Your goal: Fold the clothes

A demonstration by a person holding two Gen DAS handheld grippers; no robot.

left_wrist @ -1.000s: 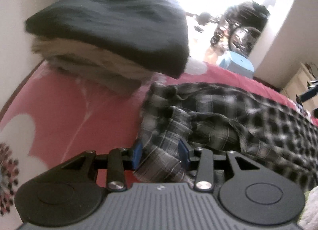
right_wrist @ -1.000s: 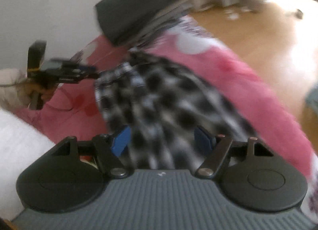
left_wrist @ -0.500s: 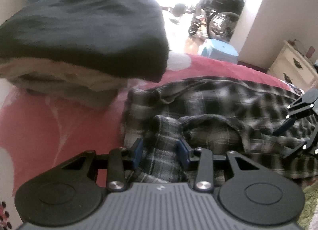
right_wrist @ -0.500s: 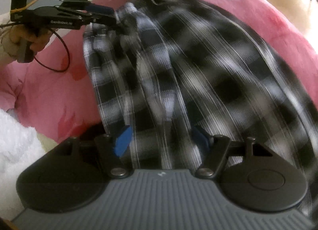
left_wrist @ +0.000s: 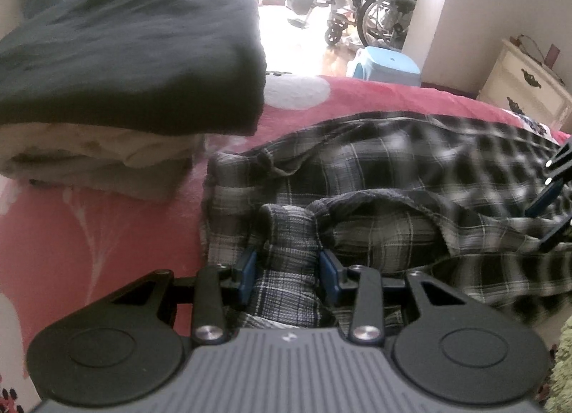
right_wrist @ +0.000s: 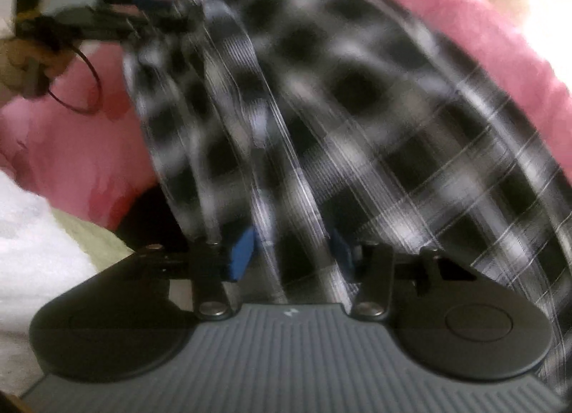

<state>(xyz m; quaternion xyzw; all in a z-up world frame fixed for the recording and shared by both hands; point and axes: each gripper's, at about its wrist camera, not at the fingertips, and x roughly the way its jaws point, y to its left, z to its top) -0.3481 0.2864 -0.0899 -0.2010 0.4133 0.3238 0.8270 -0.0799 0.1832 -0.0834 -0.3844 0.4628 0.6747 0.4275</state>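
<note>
- the plaid shirt (left_wrist: pixel 411 177) lies on the pink bedspread (left_wrist: pixel 107 234), bunched and rumpled rather than in a neat flat fold; in the left wrist view it fills the middle and the 3 o'clock side.
- the left gripper (left_wrist: pixel 287 266) is clamped on a rolled ridge of the shirt's cloth, with a blue pad pressed to each side of it.
- the right gripper (right_wrist: pixel 293 252) has plaid cloth running up between its blue pads and looks clamped on it, though that view is smeared by motion, so this is a judgement.
- in the right wrist view the shirt stretches from the right gripper at 6 o'clock up toward the left gripper at 10 o'clock, so it is held at two ends.
- a stack of folded clothes (left_wrist: pixel 136 66), dark on top and pale beneath, sits at 10 o'clock of the shirt, just beside its edge.
- judgement: the stack counts as done work; the shirt is mid-fold, with its layers loose and uneven.
- what seems left: bringing the shirt into a flat, squared shape fit for the stack.
</note>
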